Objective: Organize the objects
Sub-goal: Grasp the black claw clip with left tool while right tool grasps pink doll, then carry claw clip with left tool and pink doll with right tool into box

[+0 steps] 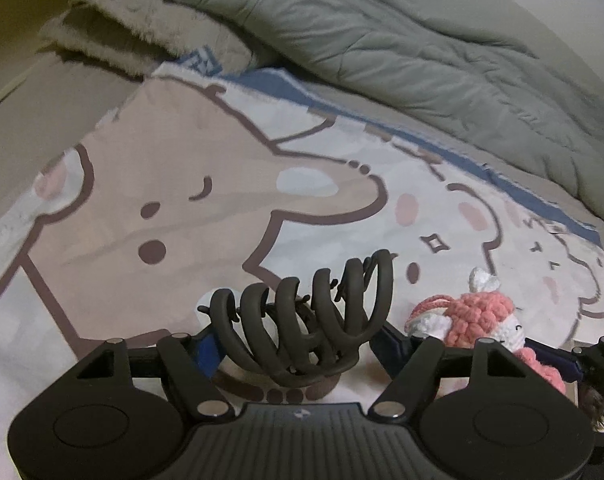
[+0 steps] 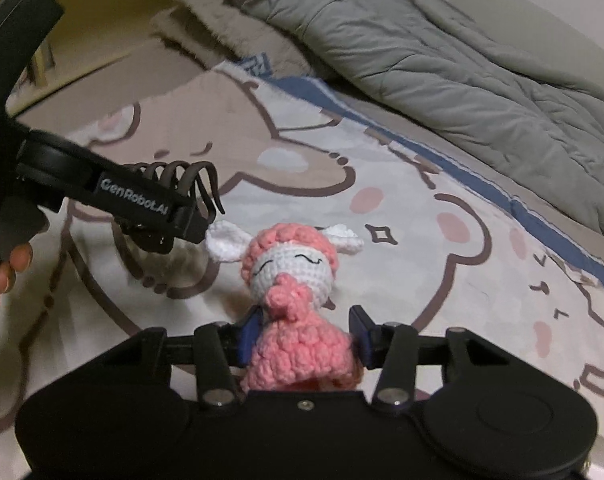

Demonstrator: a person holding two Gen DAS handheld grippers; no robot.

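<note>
- I see a bed that fills both views, and on it lies a cartoon blanket (image 1: pixel 149 184) printed with beige and white animal faces and a blue border at the far edge.
- Behind the blanket a grey-green quilt (image 1: pixel 382 36) is bunched up, and beside it, to the left, lies a folded fluffy beige throw (image 1: pixel 113 36).
- My left gripper (image 1: pixel 297 340) points down at a slope toward the blanket. In the right wrist view I see it from the side, coming in from the left edge, with fingers of a hand (image 2: pixel 5 272) curled under its handle.
- On the side of this gripper I can read "GenRobot.AI" in white letters. Other writing I cannot read.
- The left gripper stands half wide and its blue pads press on a dark brown hair claw clip (image 1: pixel 314 320). The clip is held between the fingers above the blanket, its curved teeth pointing away from the camera.
- My right gripper (image 2: pixel 306 344) also points down at a slope, just beside the left one; in the left wrist view its fingers show at the right edge.
- The right gripper is narrow and it holds a pink crochet doll (image 2: pixel 297 300) by the lower body. The doll has a white face with closed eyes and white ears, and its head stands out past the fingertips, over the blanket.
</note>
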